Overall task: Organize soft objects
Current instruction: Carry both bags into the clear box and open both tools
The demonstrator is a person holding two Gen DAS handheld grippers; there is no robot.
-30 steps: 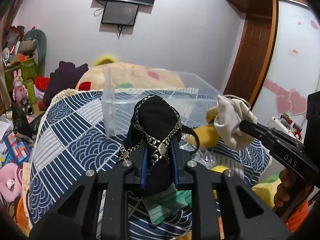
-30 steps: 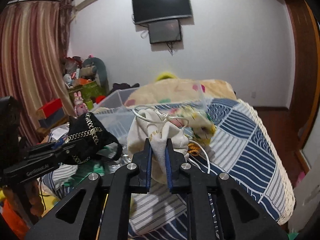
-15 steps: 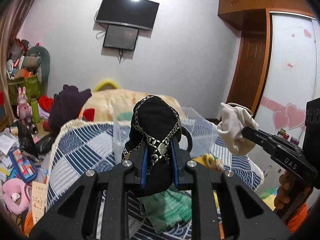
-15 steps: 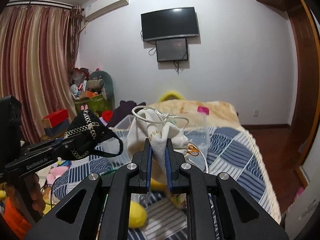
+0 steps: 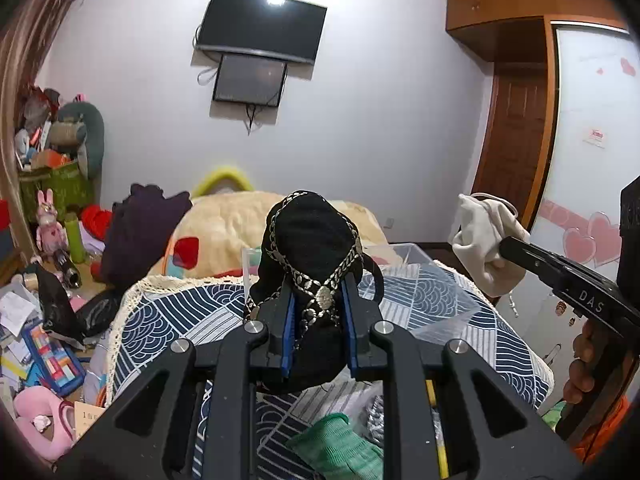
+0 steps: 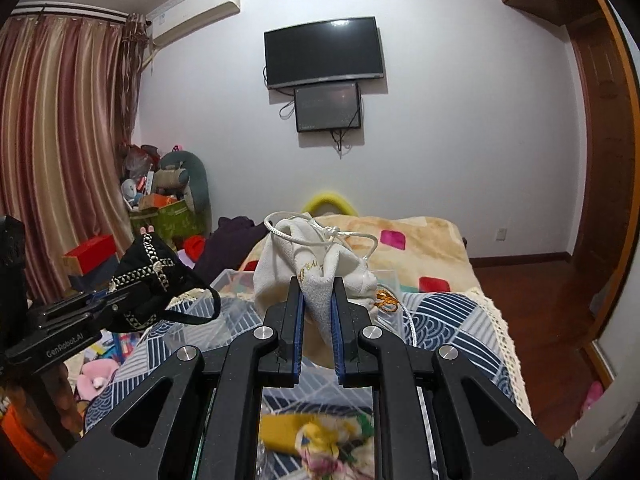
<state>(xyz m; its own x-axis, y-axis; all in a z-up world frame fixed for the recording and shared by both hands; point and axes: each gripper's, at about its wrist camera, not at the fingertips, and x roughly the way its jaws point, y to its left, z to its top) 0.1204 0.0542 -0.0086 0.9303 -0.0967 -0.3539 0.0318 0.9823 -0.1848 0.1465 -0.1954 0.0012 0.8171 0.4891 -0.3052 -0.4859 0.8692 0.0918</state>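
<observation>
My left gripper [image 5: 318, 304] is shut on a black pouch with silver chain trim [image 5: 310, 240] and holds it up above the bed. It also shows in the right wrist view [image 6: 150, 280] at the left. My right gripper [image 6: 318, 300] is shut on a white drawstring pouch [image 6: 312, 256], held up in the air. That pouch shows in the left wrist view [image 5: 486, 240] at the right. A clear plastic bin [image 5: 416, 256] stands on the bed beyond both pouches, partly hidden by them.
A blue and white patterned bedspread [image 5: 160, 320] covers the bed, with a cream blanket [image 6: 420, 236] behind. A green knit cloth [image 5: 336, 448] and yellow soft toys [image 6: 288, 432] lie below the grippers. Clutter fills the floor at the left [image 5: 36, 344]. A wooden door [image 5: 512, 148] is at the right.
Both grippers have risen with their pouches and tilted up, so the bed and bin sit lower in view and more wall shows. Both grips are unchanged.
</observation>
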